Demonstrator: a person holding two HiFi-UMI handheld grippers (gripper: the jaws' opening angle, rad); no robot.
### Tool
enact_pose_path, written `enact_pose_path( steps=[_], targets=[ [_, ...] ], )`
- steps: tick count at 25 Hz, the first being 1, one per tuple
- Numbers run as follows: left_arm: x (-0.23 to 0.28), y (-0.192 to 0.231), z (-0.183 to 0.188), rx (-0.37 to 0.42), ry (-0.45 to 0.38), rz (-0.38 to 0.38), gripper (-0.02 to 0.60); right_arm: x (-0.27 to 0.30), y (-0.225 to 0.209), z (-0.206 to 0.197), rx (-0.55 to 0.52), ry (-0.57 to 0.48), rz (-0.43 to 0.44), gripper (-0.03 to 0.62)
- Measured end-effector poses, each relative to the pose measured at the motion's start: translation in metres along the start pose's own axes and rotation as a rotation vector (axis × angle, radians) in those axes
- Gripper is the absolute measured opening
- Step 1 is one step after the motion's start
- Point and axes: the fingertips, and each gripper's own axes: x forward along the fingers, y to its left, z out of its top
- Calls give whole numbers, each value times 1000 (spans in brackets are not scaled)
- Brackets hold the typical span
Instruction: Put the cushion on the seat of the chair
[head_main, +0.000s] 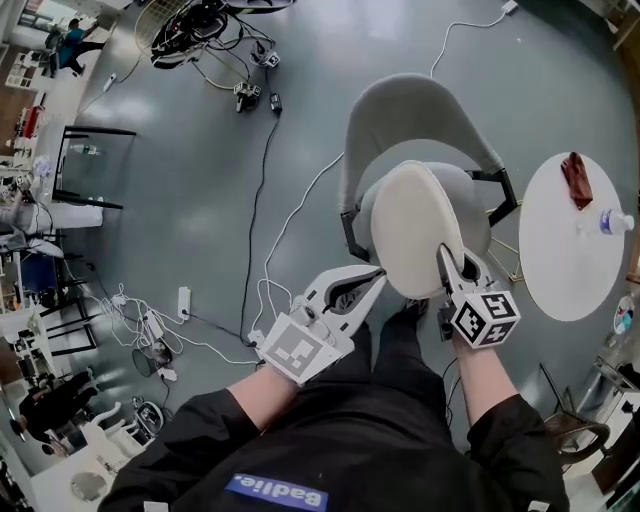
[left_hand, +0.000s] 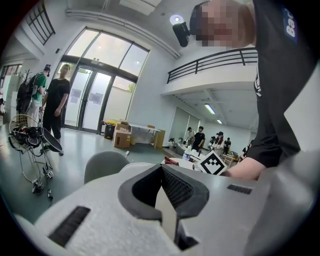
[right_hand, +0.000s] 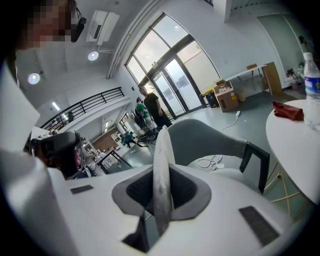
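An off-white oval cushion (head_main: 412, 228) hangs tilted just above the seat of a grey shell chair (head_main: 410, 110) with black arms. Both grippers hold it by its near edge. My left gripper (head_main: 375, 283) is shut on the lower left rim, and a thin cream edge (left_hand: 168, 212) shows between its jaws. My right gripper (head_main: 446, 260) is shut on the lower right rim. In the right gripper view the cushion (right_hand: 162, 155) stands edge-on between the jaws, with the chair (right_hand: 205, 142) behind it. In the left gripper view the chair back (left_hand: 102, 165) rises beyond the jaws.
A round white table (head_main: 560, 260) stands right of the chair, bearing a red cloth (head_main: 577, 180) and a water bottle (head_main: 616, 222). Cables (head_main: 268, 190) and a power strip (head_main: 184, 301) lie on the grey floor to the left. People stand by the far glass doors (left_hand: 57, 100).
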Motion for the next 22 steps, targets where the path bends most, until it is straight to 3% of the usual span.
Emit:
enact_pose_path(
  steps=[11,22],
  targets=[
    [36,22,-16,9,36,18,17,49,-38,-19,100,-39,29,72],
    [75,6,-47,-5,101,-38,17,52,-138,-57,201,-37,-18,72]
  ],
)
